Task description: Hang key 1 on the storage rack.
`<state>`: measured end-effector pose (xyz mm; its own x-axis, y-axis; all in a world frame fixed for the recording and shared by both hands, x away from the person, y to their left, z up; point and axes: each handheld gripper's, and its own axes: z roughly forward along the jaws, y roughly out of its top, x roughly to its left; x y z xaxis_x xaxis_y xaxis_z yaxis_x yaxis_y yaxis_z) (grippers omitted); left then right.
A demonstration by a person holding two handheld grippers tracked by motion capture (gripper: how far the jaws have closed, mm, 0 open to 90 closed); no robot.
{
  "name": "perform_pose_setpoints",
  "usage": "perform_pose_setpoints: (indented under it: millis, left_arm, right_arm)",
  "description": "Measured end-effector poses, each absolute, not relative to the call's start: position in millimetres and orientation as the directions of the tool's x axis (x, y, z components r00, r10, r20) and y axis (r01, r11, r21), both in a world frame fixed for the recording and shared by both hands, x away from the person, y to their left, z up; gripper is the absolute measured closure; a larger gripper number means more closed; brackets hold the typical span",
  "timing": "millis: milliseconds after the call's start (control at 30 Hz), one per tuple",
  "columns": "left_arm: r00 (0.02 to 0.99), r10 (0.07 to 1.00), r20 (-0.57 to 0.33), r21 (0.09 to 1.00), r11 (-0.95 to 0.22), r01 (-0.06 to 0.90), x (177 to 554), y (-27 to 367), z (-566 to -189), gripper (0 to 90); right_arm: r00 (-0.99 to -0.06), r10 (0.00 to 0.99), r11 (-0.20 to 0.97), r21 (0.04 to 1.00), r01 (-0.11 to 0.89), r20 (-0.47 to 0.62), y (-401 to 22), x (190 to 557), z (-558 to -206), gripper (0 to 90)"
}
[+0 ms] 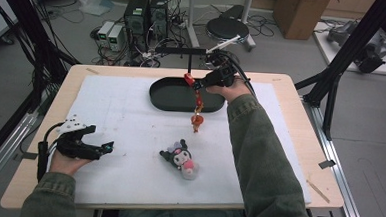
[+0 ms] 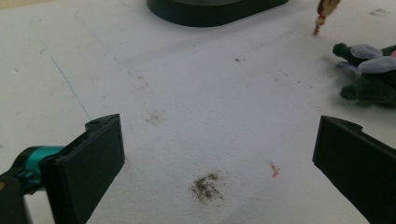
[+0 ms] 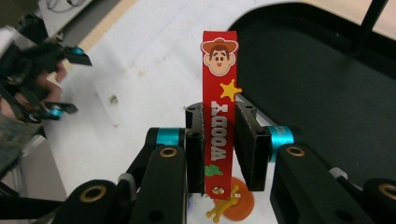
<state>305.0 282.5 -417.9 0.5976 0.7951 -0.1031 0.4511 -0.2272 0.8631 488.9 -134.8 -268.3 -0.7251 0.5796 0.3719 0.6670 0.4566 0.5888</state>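
Note:
My right gripper (image 3: 219, 140) is shut on a red strap (image 3: 219, 116) printed with a cowboy face and the word WOODY. In the high view the right gripper (image 1: 196, 83) holds the strap's top (image 1: 187, 78) above the near rim of the black oval tray (image 1: 166, 103), and a small orange figure (image 1: 197, 119) dangles from the strap over the white mat. A black, grey and pink plush toy (image 1: 182, 158) lies on the mat (image 1: 129, 135) at centre front. My left gripper (image 1: 110, 147) rests at the front left, open, its black pads (image 2: 93, 163) wide apart over bare mat.
The black tray (image 2: 215, 11) sits at the back centre of the white mat, with a thin black post (image 1: 189, 63) standing at its far side. The plush toy (image 2: 371, 74) lies right of my left gripper's reach. Wooden table edges (image 1: 299, 144) frame the mat.

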Motion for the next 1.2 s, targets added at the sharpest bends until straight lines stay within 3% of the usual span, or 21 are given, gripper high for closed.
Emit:
perform_pose_setpoints:
  millis: [433,833,1200]
  left_arm:
    - [0.592,0.798,-0.114,0.867,-0.211,0.451,310.1,281.7,-418.4,2.6]
    - [0.596,0.791,-0.139,0.875,-0.184,0.449,318.1,279.2,-416.1,2.6]
    - [0.592,0.790,-0.158,0.878,-0.161,0.450,323.5,280.4,-416.3,2.6]
  right_arm:
    - [-0.717,0.588,0.431,0.606,0.669,0.374,-117.3,517.3,-236.0,75.0]
    - [-0.719,0.583,0.436,0.601,0.670,0.378,-110.7,544.7,-228.7,75.0]
    - [-0.670,0.643,0.402,0.582,0.707,0.371,-122.4,580.2,-220.3,75.0]
